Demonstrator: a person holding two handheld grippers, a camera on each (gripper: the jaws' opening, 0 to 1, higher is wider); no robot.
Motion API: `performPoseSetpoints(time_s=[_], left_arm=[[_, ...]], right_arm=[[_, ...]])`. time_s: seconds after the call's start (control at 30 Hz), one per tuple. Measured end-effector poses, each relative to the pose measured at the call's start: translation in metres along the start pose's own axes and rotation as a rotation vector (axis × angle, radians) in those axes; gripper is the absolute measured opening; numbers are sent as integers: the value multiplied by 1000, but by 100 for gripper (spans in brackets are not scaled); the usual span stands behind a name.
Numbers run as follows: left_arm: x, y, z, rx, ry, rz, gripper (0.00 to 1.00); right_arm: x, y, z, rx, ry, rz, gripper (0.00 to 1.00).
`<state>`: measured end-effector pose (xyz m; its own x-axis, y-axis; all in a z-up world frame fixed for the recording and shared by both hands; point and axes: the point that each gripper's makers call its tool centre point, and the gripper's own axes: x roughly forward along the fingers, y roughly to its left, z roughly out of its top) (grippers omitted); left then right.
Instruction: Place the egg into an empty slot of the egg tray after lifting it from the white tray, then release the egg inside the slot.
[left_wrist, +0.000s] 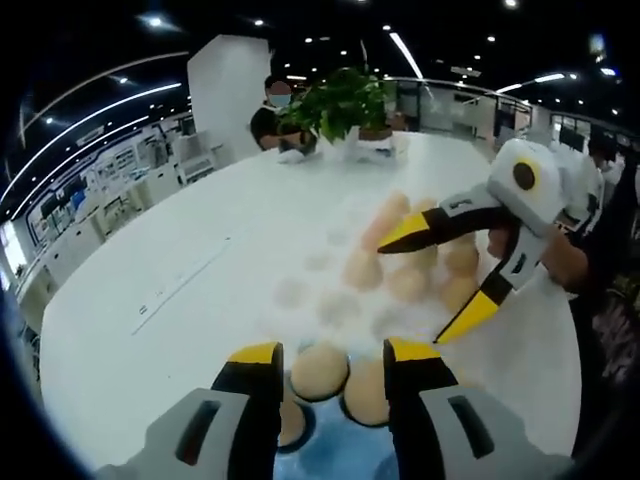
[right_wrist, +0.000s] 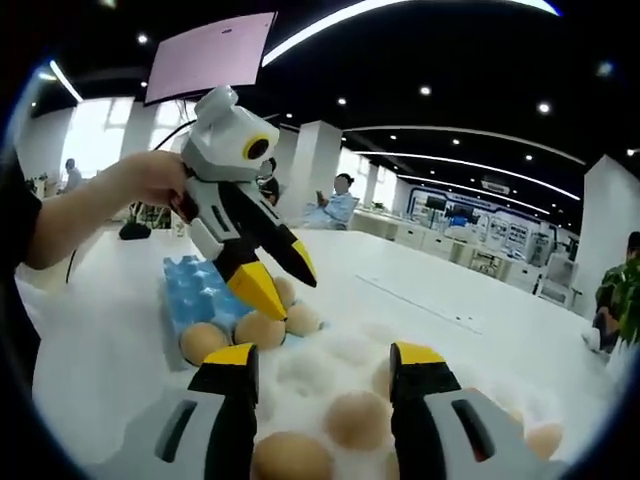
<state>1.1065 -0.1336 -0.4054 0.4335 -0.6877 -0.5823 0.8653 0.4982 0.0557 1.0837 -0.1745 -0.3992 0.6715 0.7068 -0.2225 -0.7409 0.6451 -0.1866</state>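
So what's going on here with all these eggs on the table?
A person is holding a two-jaw tool in each hand over a white table. The left tool hangs open above eggs sitting in a blue egg tray. The right tool is open too, above more eggs resting in a white tray. Neither tool grips an egg at this moment, so the job of moving an egg across is not yet done.

no readable text, labels, numbers or signs anywhere
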Motion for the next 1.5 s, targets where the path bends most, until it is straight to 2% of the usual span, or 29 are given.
performPoseSetpoints(time_s=[0.63,0.77,0.83,1.03,1.33,1.5], left_arm=[[46,-4,32,44,-1,-65,41],[54,-3,33,60,14,-71,41],[59,-10,33,68,26,-79,41],[72,-16,38,90,35,-100,40],[88,-26,39,127,62,-128,39],[97,-29,37,148,75,-146,36]], right_arm=[[-9,-10,5,30,-28,-29,56],[-8,-10,5,30,-25,-28,56],[-8,-10,6,30,-31,-31,56],[-10,-13,5,39,-33,-37,56],[-9,-23,-4,17,10,-79,59],[-11,-30,-7,45,17,-92,63]])
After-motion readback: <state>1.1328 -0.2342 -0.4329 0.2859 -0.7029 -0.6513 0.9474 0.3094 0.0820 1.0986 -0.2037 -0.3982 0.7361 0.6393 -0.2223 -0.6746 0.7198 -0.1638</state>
